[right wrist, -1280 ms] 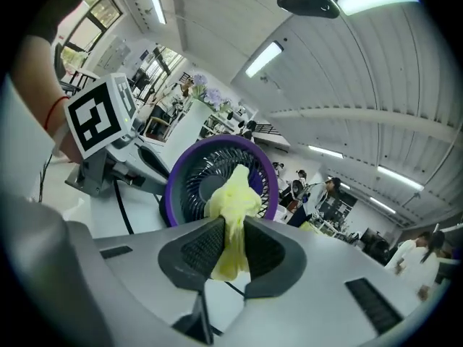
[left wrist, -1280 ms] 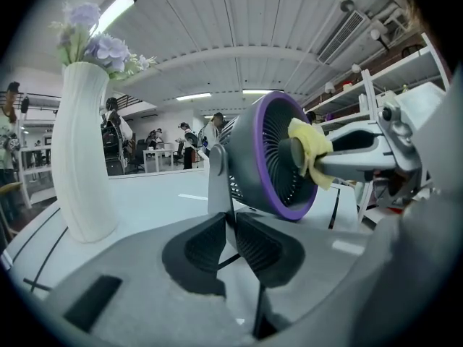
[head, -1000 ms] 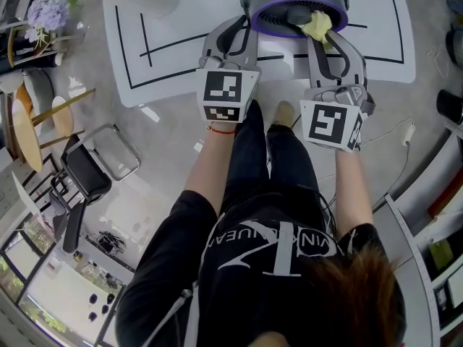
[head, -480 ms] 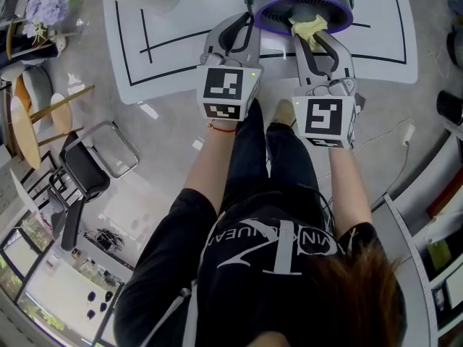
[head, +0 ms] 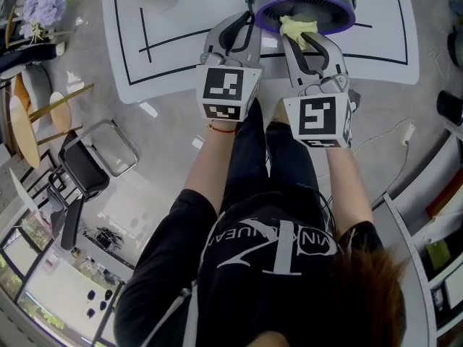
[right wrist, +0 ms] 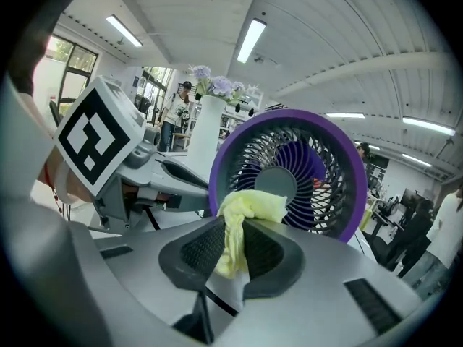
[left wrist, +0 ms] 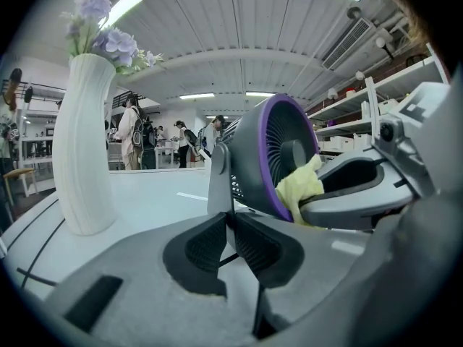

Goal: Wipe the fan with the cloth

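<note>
Fan (left wrist: pixel 264 157) clamped in left gripper (left wrist: pixel 227 221) jaws, cloth (right wrist: pixel 252 204) in right gripper (right wrist: pixel 235 228) jaws; vase (left wrist: pixel 83 143) holds flowers (left wrist: pixel 108 40).

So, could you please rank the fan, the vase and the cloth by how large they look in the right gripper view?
1. fan, clearly largest.
2-3. cloth and vase look about alike; the cloth sits nearest the camera, so I leave them unranked.

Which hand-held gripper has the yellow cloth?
The right hand-held gripper: the cloth is pinched between its jaws; the left hand-held gripper clamps the fan.
</note>
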`<state>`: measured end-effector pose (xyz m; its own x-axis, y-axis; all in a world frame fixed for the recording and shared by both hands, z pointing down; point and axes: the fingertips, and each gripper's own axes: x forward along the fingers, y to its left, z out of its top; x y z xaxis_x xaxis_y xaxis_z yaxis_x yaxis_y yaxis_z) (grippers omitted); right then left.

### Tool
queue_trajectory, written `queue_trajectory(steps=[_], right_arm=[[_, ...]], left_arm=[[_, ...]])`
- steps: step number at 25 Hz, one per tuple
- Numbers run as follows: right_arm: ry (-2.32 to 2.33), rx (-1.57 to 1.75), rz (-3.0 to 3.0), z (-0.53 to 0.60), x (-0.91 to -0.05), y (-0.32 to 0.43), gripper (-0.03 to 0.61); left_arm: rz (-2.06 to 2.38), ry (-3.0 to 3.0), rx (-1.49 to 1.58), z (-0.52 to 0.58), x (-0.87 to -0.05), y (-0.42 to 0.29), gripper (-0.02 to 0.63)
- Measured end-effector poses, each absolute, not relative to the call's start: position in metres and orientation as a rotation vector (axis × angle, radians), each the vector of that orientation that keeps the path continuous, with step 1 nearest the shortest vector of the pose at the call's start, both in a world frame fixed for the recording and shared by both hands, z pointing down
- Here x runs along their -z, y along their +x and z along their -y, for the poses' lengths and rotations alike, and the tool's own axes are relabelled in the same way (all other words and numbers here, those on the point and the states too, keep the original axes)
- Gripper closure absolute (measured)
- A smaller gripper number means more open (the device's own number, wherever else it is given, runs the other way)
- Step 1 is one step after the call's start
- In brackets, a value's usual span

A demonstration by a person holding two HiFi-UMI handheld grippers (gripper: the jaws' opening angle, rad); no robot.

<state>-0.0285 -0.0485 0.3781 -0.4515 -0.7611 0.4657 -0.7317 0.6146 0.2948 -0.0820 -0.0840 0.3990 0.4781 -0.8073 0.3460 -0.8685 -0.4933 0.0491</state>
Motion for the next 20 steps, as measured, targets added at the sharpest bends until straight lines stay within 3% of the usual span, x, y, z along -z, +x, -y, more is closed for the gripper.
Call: queue_trajectory(steps=[20], right_arm=[[0.996, 0.172, 2.378, 0.051, -0.352, -0.063, 0.512]], left_arm=[[1.438, 2.513, -0.419, 0.084, -0.399, -0.081, 0.575]])
